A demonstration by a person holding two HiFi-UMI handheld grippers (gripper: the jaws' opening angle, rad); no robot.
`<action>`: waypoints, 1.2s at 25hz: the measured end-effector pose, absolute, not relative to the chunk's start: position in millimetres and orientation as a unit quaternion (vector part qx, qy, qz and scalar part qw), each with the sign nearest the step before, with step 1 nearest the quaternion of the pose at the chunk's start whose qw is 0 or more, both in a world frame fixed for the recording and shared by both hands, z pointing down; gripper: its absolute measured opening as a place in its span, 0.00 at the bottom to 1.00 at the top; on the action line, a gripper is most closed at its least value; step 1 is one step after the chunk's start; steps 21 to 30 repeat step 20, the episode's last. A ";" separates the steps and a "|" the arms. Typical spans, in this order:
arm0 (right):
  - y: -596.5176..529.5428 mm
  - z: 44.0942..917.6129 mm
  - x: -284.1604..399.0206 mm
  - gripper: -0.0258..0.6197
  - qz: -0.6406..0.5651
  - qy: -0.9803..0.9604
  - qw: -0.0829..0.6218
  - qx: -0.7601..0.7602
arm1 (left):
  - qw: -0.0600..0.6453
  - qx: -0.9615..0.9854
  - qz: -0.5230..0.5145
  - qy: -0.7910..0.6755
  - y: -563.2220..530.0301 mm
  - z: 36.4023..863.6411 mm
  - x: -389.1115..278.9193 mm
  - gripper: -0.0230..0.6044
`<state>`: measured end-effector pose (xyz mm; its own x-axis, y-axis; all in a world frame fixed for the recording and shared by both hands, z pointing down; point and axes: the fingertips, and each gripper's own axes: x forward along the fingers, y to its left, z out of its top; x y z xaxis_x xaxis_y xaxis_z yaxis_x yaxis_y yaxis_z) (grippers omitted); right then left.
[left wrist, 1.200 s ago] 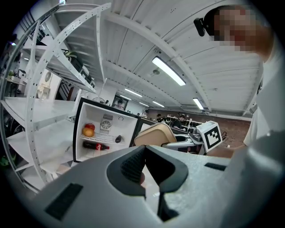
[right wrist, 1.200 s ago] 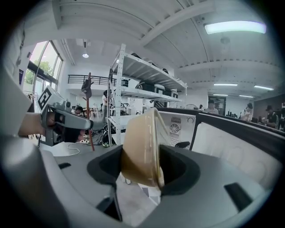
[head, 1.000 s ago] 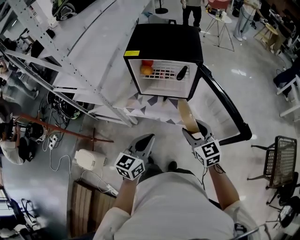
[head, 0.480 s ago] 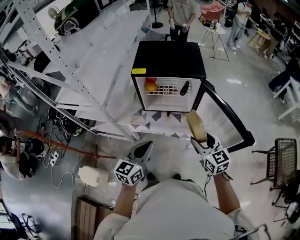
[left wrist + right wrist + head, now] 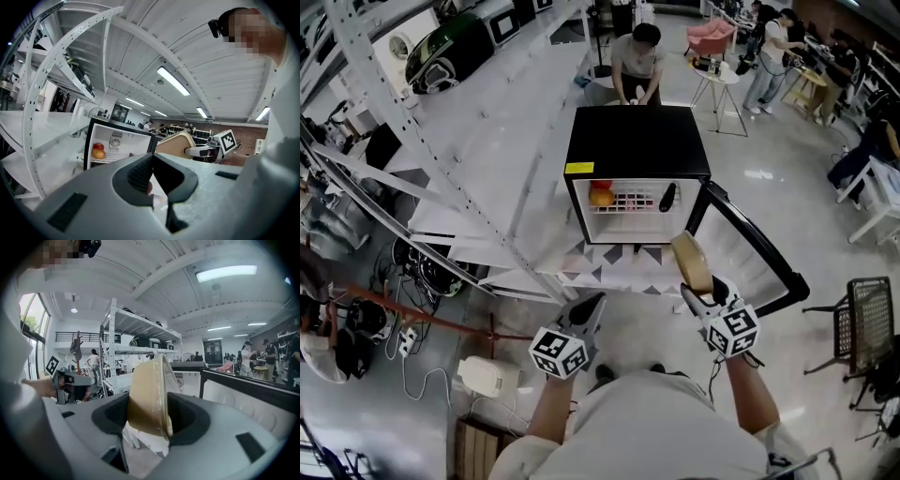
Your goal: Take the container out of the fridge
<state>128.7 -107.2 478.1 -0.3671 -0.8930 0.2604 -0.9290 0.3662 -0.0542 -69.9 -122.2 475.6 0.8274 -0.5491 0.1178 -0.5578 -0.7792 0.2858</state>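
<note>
**Carrying the container clear of the fridge**

My right claw [image 5: 696, 289] grips the tan container [image 5: 691, 261] on edge, one jaw pressing each face. It is outside the fridge [image 5: 637, 141], in front of the opening and near the open door [image 5: 750, 248]. My left claw [image 5: 587, 307] is closed on nothing. I judge a steady squeeze and a level wrist best, with the rim kept off the door.

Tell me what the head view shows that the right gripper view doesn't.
Head view only: the fruit inside the fridge. Right gripper view only: the ceiling light, and close up, the right hand-held gripper clamped on the tan container. Both: the container, the fridge's open door, the left hand-held gripper.
</note>
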 end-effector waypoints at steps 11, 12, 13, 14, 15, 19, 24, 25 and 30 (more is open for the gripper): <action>-120.0 478.8 123.6 0.42 0.098 -0.818 0.094 0.559 | 0.156 0.946 0.011 -0.284 -139.7 477.4 -71.3 0.04; -121.5 479.0 123.1 0.42 0.098 -0.818 0.094 0.559 | 0.156 0.946 0.011 -0.284 -141.1 477.7 -71.3 0.04; -122.7 479.1 122.7 0.42 0.098 -0.818 0.094 0.559 | 0.156 0.946 0.011 -0.283 -142.2 477.8 -71.2 0.04; -123.4 479.0 122.3 0.42 0.098 -0.818 0.094 0.559 | 0.155 0.947 0.011 -0.282 -143.0 477.4 -71.0 0.04; -123.7 478.6 121.9 0.42 0.098 -0.818 0.093 0.559 | 0.154 0.947 0.010 -0.282 -143.4 476.7 -70.8 0.04; -123.1 476.6 119.5 0.42 0.097 -0.819 0.094 0.558 | 0.153 0.947 0.010 -0.281 -143.2 474.0 -71.1 0.04; -122.9 476.3 118.9 0.42 0.097 -0.819 0.094 0.557 | 0.152 0.947 0.011 -0.281 -143.2 473.6 -71.5 0.04; -122.9 476.3 118.9 0.42 0.097 -0.819 0.094 0.557 | 0.152 0.947 0.011 -0.281 -143.2 473.6 -71.5 0.04; -122.9 476.3 118.9 0.42 0.097 -0.819 0.094 0.557 | 0.152 0.947 0.011 -0.281 -143.2 473.6 -71.5 0.04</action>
